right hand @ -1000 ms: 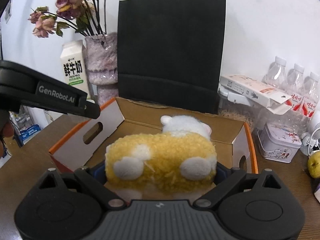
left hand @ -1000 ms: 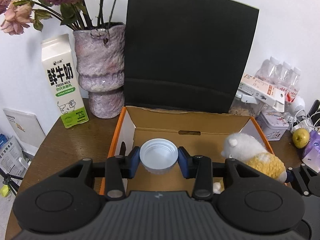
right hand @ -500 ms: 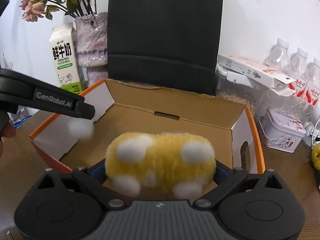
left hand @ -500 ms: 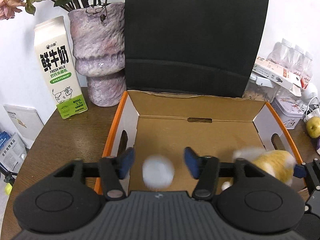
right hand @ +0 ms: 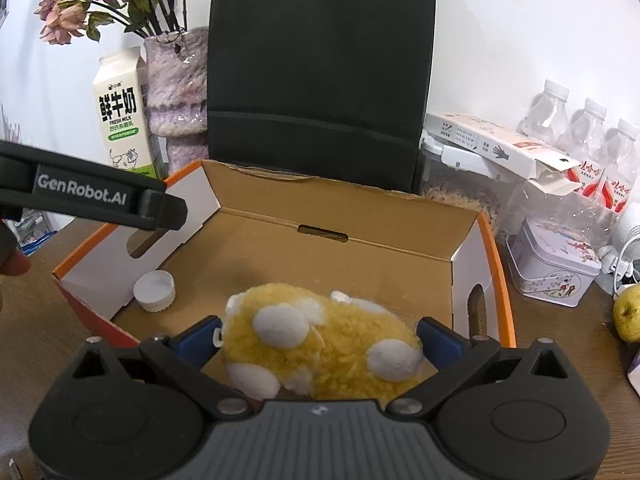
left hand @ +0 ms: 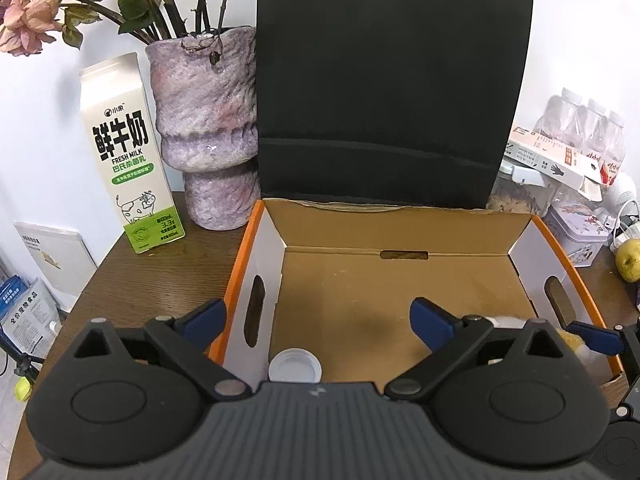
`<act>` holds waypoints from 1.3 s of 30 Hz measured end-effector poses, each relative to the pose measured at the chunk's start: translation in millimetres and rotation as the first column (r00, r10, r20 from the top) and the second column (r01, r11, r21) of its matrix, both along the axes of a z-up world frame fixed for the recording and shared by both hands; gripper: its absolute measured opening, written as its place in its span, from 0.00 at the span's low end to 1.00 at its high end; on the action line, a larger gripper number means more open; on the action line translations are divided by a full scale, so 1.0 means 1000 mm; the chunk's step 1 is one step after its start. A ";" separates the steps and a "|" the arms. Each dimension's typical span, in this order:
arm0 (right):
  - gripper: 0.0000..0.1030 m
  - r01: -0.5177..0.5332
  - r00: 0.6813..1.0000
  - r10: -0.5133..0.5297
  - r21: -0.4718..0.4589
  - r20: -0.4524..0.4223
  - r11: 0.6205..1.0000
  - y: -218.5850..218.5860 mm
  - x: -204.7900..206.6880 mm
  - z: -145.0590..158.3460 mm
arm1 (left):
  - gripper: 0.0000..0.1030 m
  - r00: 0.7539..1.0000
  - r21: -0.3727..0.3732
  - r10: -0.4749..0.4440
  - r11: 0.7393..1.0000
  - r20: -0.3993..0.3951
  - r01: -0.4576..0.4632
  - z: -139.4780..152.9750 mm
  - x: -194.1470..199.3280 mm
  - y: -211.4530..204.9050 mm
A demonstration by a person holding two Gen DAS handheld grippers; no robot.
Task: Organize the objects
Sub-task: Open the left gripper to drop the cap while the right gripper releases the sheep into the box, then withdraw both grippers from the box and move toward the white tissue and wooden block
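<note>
An open cardboard box (left hand: 240,264) with an orange rim stands on the wooden table. A white bottle cap (left hand: 295,366) lies open side up on the box floor, at its near left corner. My left gripper (left hand: 318,318) hangs above the box, its jaws opening wide with nothing between them. In the right wrist view the cap (right hand: 154,291) rests by the box's left wall (right hand: 192,216). A yellow plush toy (right hand: 320,344) with white spots lies low in the box between the blue pads of my right gripper (right hand: 320,338), which stands open around it.
Behind the box stand a black paper bag (left hand: 392,100), a purple vase (left hand: 208,132) with dried flowers and a milk carton (left hand: 128,156). To the right are a small tin (right hand: 552,268), water bottles (right hand: 580,132), a long carton (right hand: 500,148) and a green fruit (right hand: 628,312).
The left gripper let go of the white cap, which dropped to the box floor. The right gripper's jaws widened and the plush toy sank and rolled over inside the box.
</note>
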State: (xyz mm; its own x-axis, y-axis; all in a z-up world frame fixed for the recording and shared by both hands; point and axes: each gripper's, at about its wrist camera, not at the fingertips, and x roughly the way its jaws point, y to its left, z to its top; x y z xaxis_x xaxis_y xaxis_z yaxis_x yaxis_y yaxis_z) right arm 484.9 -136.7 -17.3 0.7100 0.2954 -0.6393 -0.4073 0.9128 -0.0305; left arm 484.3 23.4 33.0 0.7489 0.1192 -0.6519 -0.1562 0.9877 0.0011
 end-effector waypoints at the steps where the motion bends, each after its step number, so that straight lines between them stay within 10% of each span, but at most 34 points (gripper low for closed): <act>1: 1.00 0.000 1.000 0.000 0.000 0.002 1.000 0.000 -0.001 0.001 | 0.98 1.000 0.000 -0.001 1.000 0.002 0.001 0.001 -0.001 0.000; 39: 1.00 -0.009 0.993 0.006 0.025 0.120 1.000 -0.021 -0.145 0.073 | 0.99 0.995 0.017 -0.009 1.000 0.104 0.007 0.066 -0.154 -0.019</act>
